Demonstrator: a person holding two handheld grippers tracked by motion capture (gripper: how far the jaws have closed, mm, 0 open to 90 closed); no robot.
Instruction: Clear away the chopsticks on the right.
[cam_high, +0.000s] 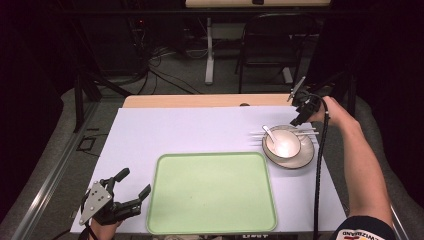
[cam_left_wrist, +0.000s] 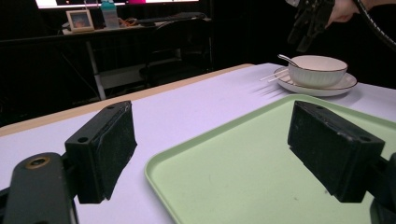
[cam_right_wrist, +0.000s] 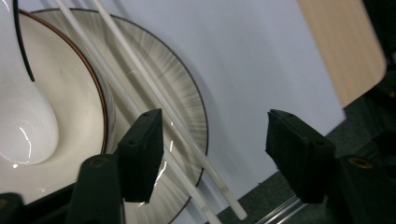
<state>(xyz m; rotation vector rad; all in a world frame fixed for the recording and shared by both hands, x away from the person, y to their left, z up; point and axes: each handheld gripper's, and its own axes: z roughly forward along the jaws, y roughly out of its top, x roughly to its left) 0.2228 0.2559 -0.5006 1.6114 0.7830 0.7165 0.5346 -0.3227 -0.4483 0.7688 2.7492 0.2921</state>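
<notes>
A white bowl (cam_high: 283, 142) with a white spoon (cam_high: 268, 132) in it stands on a striped plate (cam_high: 305, 157) at the table's right. Two white chopsticks (cam_high: 257, 133) lie across the plate's far side. My right gripper (cam_high: 296, 120) hovers just behind the plate, pointing down. In the right gripper view its jaws (cam_right_wrist: 215, 121) stand apart astride the chopsticks (cam_right_wrist: 154, 93), close to them without pressing. The bowl (cam_right_wrist: 70, 93) and spoon (cam_right_wrist: 23, 121) are at that view's left. My left gripper (cam_high: 136, 181) rests open at the front left, beside the green tray (cam_high: 210, 192), with nothing between its jaws (cam_left_wrist: 212, 149).
The tray (cam_left_wrist: 243, 168) lies bare on a white sheet (cam_high: 190, 130) that covers most of the wooden table. The plate sits near the table's right edge (cam_right_wrist: 345, 51). A chair (cam_high: 270, 45) and desk legs stand on the floor beyond the table.
</notes>
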